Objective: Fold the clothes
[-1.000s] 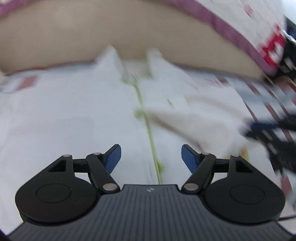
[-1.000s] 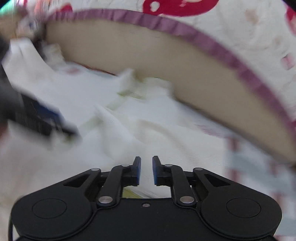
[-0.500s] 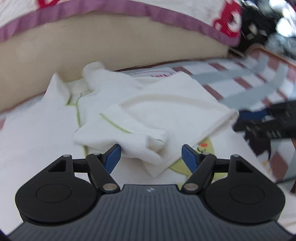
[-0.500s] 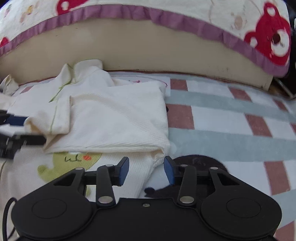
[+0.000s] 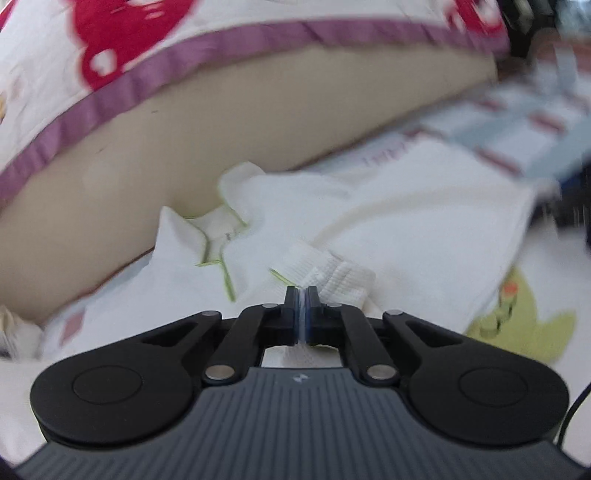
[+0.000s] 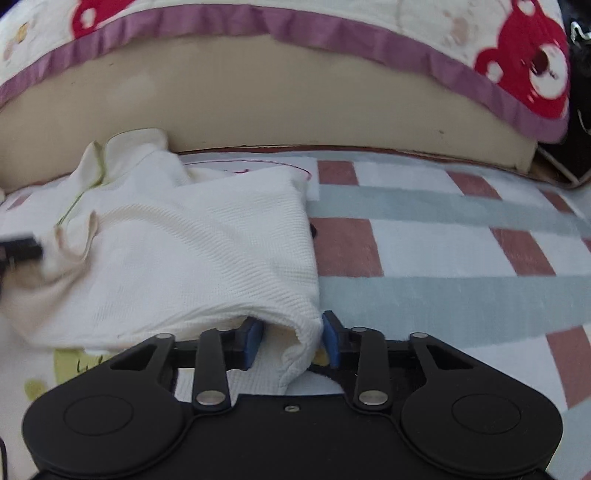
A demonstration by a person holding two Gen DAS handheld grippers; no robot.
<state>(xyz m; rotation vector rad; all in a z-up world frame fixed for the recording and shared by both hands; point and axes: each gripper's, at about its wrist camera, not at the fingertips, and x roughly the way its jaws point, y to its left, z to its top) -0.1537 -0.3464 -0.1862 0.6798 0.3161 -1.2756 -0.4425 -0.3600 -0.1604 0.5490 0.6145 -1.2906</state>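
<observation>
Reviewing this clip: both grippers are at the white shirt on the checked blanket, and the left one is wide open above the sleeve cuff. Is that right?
Not quite. The left gripper is not wide open: in the left wrist view its jaws are together, at the ribbed sleeve cuff. The rest holds: both grippers are at the white shirt on the checked blanket; the right gripper has a fold of it between its jaws.

Ahead of me a tan padded edge (image 6: 280,107) curves across the upper frame. Over it hangs a cream blanket (image 6: 417,22) with purple trim and red bears. At lower right lies a checked sheet (image 6: 461,254) in white, grey-blue and brick red, brightly lit.
</observation>
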